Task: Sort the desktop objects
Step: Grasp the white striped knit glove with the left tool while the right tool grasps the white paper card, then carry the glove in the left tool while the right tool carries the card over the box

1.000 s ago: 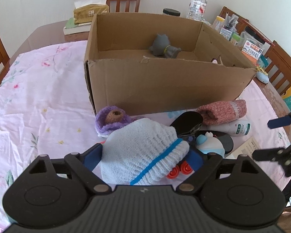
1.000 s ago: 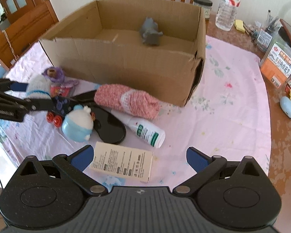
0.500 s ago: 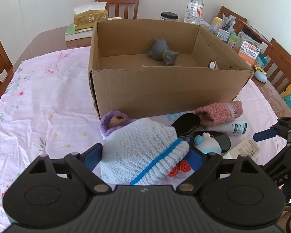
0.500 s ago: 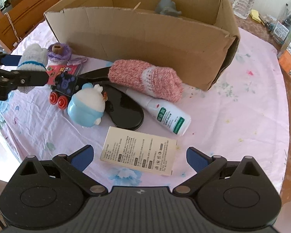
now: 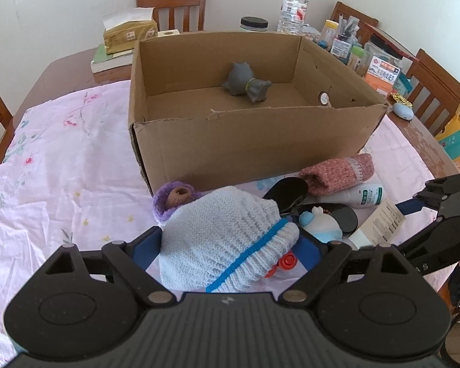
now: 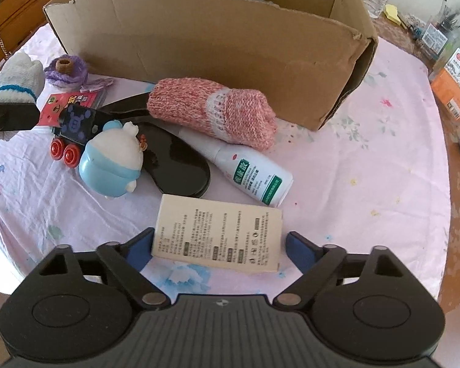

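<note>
Pink floral cloth covers the worktop (image 5: pixel 61 165), with chairs and clutter around the edges, and the box (image 5: pixel 248 141) sits in the middle as my landmark.

What changed: the right claw (image 6: pixel 219 247) has dropped down in front of the box and now straddles the carton (image 6: pixel 217 234), fingers wide, not squeezing yet. So that pick looks about to happen. The left claw (image 5: pixel 230 245) is still clamped on the pale glove (image 5: pixel 227 242), now lifted a bit higher in front of the box (headed over the wall, I'd guess).

Count, as far as I can see:
- inside the box: one grey toy (image 5: pixel 245 82)
- in front of it: one pink sock (image 6: pixel 211 112), one bottle (image 6: pixel 251 174), two black spoon-shaped things (image 6: pixel 174 159), one blue-white figure (image 6: pixel 112 165), one toy car (image 6: pixel 73 135), one red packet (image 6: pixel 67 104), one purple yarn bit (image 6: pixel 66 69), plus the carton

So one sorted, lots left.
</note>
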Demonstrator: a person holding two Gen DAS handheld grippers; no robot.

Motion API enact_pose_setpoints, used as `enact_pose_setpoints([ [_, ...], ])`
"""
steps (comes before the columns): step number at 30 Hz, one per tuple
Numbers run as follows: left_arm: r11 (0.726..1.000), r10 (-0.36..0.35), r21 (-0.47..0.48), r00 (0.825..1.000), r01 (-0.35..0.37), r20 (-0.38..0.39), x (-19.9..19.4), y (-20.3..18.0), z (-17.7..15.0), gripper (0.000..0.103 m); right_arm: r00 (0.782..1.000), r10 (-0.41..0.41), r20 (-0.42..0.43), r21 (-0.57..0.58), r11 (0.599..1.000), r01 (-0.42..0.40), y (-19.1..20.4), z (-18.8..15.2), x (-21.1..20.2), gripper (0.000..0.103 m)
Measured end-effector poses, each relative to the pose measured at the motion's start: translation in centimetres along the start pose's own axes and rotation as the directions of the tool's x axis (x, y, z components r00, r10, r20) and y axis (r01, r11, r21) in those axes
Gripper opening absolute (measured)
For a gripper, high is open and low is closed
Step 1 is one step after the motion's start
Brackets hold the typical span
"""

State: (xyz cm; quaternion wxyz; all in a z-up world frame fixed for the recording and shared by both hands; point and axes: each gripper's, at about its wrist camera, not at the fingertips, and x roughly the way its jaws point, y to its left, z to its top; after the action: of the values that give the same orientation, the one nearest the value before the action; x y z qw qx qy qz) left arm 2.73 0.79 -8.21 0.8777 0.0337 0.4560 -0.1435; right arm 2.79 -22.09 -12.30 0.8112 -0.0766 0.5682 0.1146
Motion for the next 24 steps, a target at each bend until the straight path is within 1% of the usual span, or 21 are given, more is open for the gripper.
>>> enact_pose_setpoints([
  [2, 1.0, -0.003, 0.008, 1.0, 0.003, 0.001, -0.1, -0.1, 0.1, 0.09, 1.0, -0.002, 0.001, -0.003, 1.0, 0.002, -0.1, 0.0, -0.2, 0.085],
  [11, 0.999, -0.022, 0.044, 1.0, 0.023, -0.007, -0.4, -0.5, 0.4, 0.09, 1.0, 0.019, 0.004, -0.002, 1.0, -0.019, -0.7, -0.1, -1.3, 0.084],
  [15, 0.998, -0.028, 0.051, 0.999, 0.029, -0.019, -0.7, -0.7, 0.6, 0.09, 0.999, 0.021, 0.024, -0.035, 0.999, -0.02, -0.7, 0.0, -2.7, 0.084],
  [20, 0.998, -0.031, 0.059, 0.999, 0.032, -0.014, -1.3, -0.9, 1.1, 0.09, 0.999, 0.012, 0.053, -0.095, 0.995, -0.007, -0.3, 0.5, -4.4, 0.084],
  [24, 0.998, -0.033, 0.057, 0.999, 0.033, -0.001, -1.9, -1.1, 1.7, 0.09, 0.996, 0.013, 0.09, -0.114, 0.993, -0.003, -0.8, 1.9, -5.5, 0.084],
])
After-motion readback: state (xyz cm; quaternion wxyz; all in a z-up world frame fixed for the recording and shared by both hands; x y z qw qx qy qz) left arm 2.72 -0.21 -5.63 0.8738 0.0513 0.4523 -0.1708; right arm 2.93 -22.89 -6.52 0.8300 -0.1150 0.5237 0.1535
